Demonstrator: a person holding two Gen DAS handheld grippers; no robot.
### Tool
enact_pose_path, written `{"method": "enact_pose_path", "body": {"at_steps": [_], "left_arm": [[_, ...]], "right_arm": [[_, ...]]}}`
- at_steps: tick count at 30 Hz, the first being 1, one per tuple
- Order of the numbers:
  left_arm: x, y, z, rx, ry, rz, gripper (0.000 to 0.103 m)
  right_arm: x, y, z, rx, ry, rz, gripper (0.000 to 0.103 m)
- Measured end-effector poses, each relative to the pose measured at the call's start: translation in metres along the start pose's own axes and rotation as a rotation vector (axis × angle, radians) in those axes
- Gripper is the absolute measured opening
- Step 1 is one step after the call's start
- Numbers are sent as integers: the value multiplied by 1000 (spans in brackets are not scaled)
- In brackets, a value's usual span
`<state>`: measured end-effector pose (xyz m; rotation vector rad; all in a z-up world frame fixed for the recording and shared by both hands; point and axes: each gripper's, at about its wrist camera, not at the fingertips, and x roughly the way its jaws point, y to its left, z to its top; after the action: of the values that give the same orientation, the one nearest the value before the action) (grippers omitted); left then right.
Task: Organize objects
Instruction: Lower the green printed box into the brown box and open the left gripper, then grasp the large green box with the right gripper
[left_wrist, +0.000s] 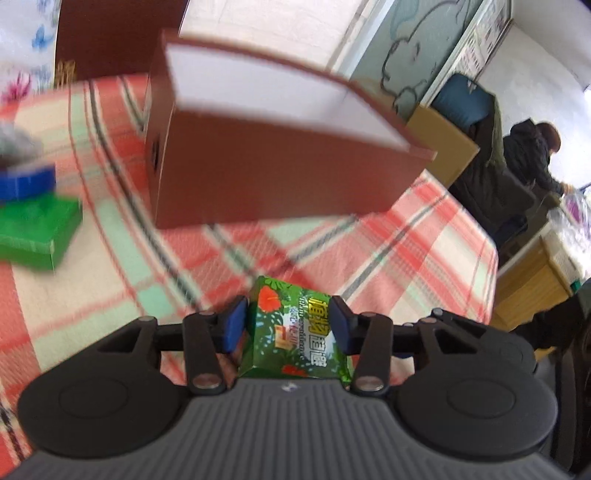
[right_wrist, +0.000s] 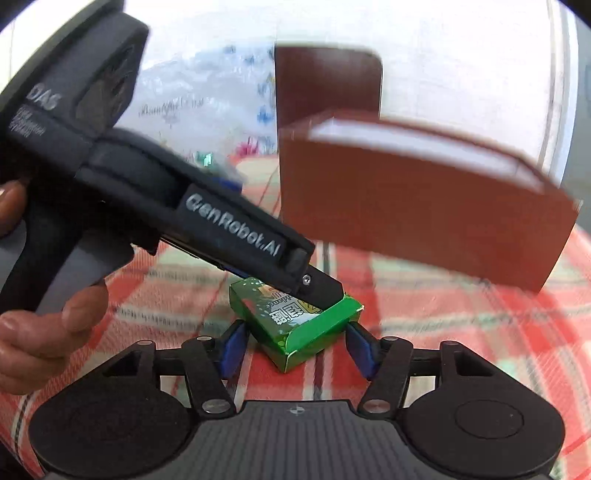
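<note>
My left gripper (left_wrist: 287, 325) is shut on a small green printed box (left_wrist: 295, 332), held above the plaid cloth. In the right wrist view the same green box (right_wrist: 295, 328) hangs from the left gripper (right_wrist: 317, 295), which reaches in from the upper left. My right gripper (right_wrist: 293, 343) is open, its blue pads on either side of the green box and apart from it. An open brown box with a white inside (left_wrist: 266, 147) stands on the cloth just beyond; it also shows in the right wrist view (right_wrist: 424, 214).
A plaid cloth (left_wrist: 369, 251) covers the table. A larger green box (left_wrist: 33, 232) with a blue tape roll (left_wrist: 26, 182) on it lies at the left. A brown chair back (right_wrist: 327, 85) stands behind the table. A person (left_wrist: 532, 158) stands at the far right.
</note>
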<state>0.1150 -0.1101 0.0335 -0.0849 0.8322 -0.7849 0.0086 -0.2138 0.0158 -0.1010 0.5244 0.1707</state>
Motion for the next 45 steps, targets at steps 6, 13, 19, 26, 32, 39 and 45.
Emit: {"method": "enact_pose_path", "body": {"at_steps": [6,13,19,26,32,39,45], "left_arm": [[-19,-34,59,70,-181,10,52],[30,-38,125,103,-234,128,65],[30,-31,119,86,-235,152,65],[-1,-32,84,109,-247,143,69],[-16,-31,46,103,-205,131,69],[-22,-46,28,115,-152,129,69],[-36,-59,14,133,-171,113,69]], "right_arm": [[-14,-23,50,-55,-200,-95,58],[46,-74,93,-60,-166,-189,73],[22,-101,75,80,-183,-213,73],[-11,-93,49,244,-162,-183,73],[-32,-59,24,251,-54,-163,73],[-66,-57,16,351,-53,-227,73],[-84,-56,8,397,-44,-244,73]]}}
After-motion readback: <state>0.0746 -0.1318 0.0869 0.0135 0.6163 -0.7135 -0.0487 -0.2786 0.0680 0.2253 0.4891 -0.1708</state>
